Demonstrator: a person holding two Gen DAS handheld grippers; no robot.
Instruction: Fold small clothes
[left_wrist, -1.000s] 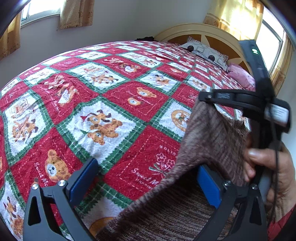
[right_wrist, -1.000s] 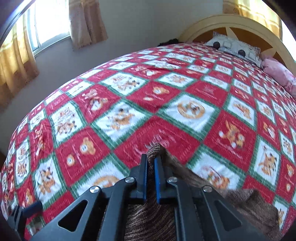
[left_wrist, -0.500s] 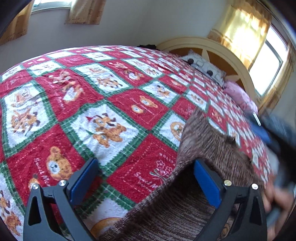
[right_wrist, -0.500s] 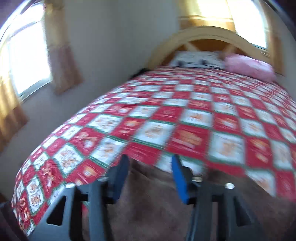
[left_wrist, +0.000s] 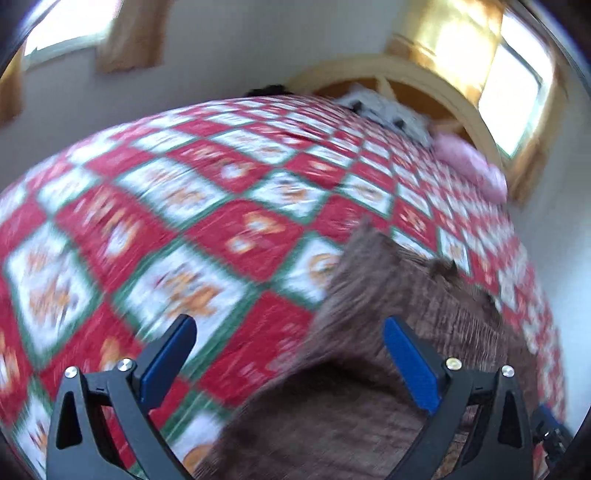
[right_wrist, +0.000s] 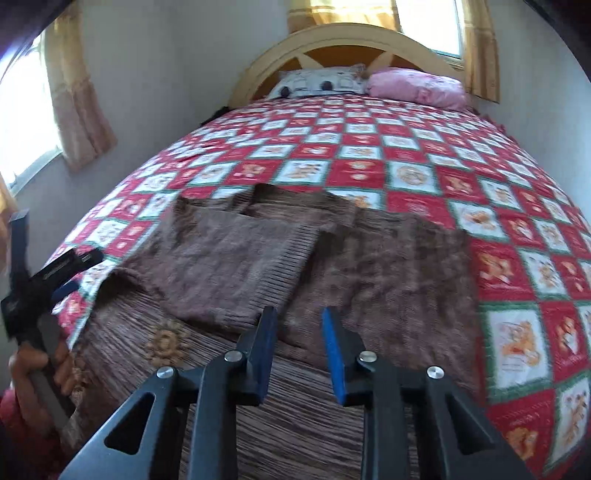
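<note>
Left wrist view, blurred: the left tongs (left_wrist: 288, 354) gape wide and empty above a brown knitted sweater (left_wrist: 388, 369) lying on a red-and-white checked bedspread (left_wrist: 147, 221).

Right wrist view: the right tongs (right_wrist: 299, 343), narrow and closing on nothing, hover over the sweater, one sleeve (right_wrist: 236, 266) folded across its body.

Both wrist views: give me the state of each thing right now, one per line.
brown sweater: flat on the bed, one sleeve folded across its front.
left tool: open, empty, over the sweater's edge.
right tool: closing, nothing between its pads.
bedspread: spread smooth.
pillows: at the headboard.
</note>
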